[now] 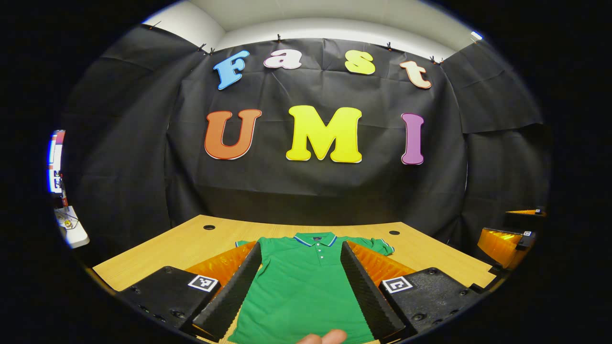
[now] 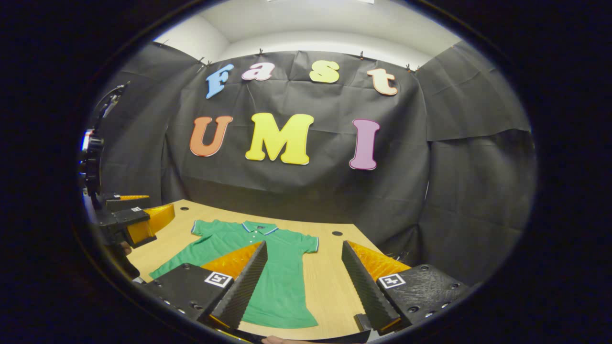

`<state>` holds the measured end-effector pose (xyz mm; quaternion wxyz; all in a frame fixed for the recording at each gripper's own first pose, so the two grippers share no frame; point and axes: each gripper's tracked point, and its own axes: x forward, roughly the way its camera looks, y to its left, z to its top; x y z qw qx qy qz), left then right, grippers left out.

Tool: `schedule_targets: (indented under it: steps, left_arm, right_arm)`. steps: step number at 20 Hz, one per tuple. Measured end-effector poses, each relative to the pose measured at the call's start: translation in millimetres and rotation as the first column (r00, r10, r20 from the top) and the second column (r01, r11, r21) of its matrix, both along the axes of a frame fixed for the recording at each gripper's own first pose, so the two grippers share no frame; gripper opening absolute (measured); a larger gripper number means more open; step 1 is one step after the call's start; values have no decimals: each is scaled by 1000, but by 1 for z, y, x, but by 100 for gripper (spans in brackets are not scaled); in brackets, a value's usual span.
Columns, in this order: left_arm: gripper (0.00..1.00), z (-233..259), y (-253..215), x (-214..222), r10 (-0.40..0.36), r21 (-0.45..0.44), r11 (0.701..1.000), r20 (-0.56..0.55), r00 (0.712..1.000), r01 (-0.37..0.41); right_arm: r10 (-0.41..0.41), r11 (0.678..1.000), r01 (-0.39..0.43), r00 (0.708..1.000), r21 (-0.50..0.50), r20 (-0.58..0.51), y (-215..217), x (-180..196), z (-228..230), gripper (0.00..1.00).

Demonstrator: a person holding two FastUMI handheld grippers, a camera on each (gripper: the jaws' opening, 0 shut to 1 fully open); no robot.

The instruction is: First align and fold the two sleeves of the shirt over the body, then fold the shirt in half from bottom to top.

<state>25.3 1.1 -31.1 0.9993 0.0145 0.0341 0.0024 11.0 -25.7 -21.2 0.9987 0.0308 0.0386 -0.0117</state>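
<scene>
A green polo shirt (image 1: 302, 291) lies flat and face up on the wooden table (image 1: 181, 243), collar at the far end and both short sleeves spread out. In the left gripper view my left gripper (image 1: 301, 248) hovers open above the shirt's body, with one finger on each side of the placket. In the right gripper view the shirt (image 2: 279, 282) lies left of centre, and my right gripper (image 2: 304, 244) stands open over its right sleeve and the bare table (image 2: 334, 282) beside it. Nothing is held in either gripper.
The other hand-held gripper (image 1: 507, 241) hangs at the table's right edge in the left gripper view, and at the left (image 2: 136, 220) in the right gripper view. Small round holes (image 1: 209, 227) mark the table's far corners. A fingertip (image 1: 327, 336) shows at the bottom edge.
</scene>
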Motion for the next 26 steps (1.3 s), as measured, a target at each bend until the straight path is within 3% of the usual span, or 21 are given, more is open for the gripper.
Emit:
schedule_targets:
  steps: [5,12,16,19,21,26]
  left_arm:
    - [100,-2,4,7,10,-24,1000,5,1000,-10]
    - [100,-11,14,17,30,8,1000,-5,1000,-30]
    - [100,-14,18,23,24,-5,1000,-15,1000,-25]
    - [100,-20,23,27,20,-50,999,-37,999,-22]
    - [100,-24,30,31,33,-65,997,-46,998,-36]
    - [100,-44,37,45,50,-88,994,-94,994,-58]
  right_arm:
    - [14,1000,-13,999,16,-45,14,54,-2,96]
    - [15,999,-23,980,-40,-196,15,182,-52,95]
    - [24,1000,-18,948,21,-319,8,263,-95,95]
    - [-3,998,28,905,52,-426,0,315,-142,97]
    - [-26,996,64,879,64,-477,-6,341,-170,95]
    - [-64,992,108,854,57,-517,-25,381,-201,95]
